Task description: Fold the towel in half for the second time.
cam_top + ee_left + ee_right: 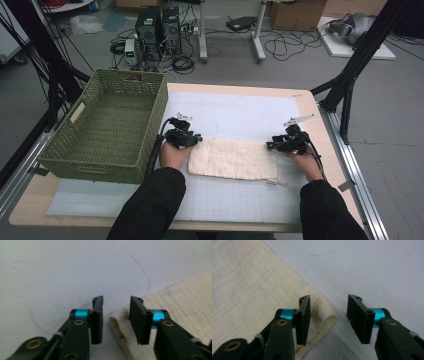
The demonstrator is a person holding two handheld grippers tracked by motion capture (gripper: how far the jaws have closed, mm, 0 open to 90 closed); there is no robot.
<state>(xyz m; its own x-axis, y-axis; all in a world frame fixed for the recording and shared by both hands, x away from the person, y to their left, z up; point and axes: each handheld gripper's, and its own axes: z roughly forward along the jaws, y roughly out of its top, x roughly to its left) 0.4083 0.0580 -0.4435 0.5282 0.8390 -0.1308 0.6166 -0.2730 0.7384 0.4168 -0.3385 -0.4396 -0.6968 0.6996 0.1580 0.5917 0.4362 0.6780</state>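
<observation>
Grey floor [390,125] strewn with cables [285,47], computer towers [159,27].

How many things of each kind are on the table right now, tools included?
Cream towel: 1
Green woven basket: 1
Hand-held tools: 2, the left tool and the right tool, one at each end of the towel
Total: 4

Parted tongs [116,321] astride towel corner [118,326] — white mat [62,272]
</observation>
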